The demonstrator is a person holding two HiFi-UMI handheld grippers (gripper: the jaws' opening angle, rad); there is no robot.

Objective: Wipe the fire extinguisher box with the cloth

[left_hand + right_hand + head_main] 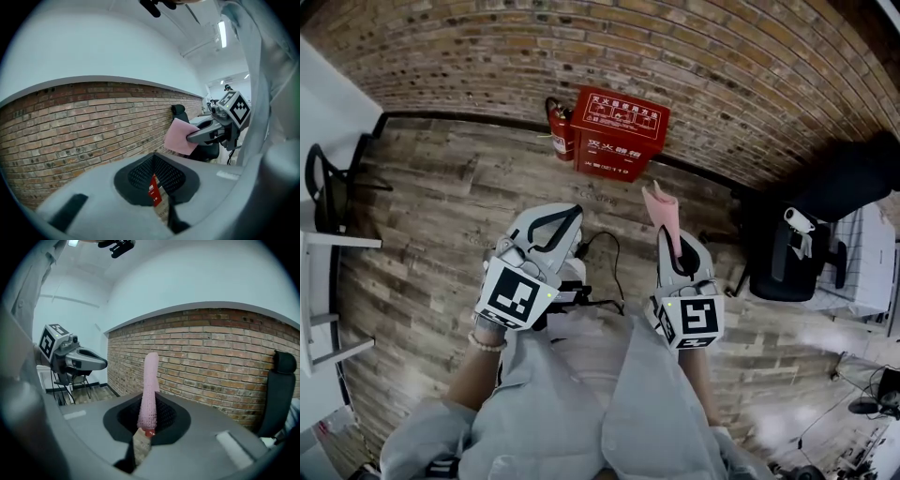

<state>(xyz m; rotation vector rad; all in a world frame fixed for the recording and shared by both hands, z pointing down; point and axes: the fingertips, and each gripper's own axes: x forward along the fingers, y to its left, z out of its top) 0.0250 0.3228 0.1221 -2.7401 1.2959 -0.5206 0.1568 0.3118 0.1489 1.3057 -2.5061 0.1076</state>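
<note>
The red fire extinguisher box (621, 131) stands on the wooden floor against the brick wall, and a red extinguisher (561, 129) stands at its left side. My right gripper (667, 232) is shut on a pink cloth (663, 208), which sticks up past the jaws; in the right gripper view the cloth (149, 390) rises from the closed jaws. My left gripper (551, 230) is shut and holds nothing. Both grippers hang in the air well short of the box. From the left gripper view, the right gripper (206, 133) and its cloth (180, 136) show at the right.
A black office chair (787, 253) stands at the right by the wall. A white desk (323, 103) and a black chair (328, 187) are at the left. A black cable (605, 248) lies on the floor (441, 206) between the grippers.
</note>
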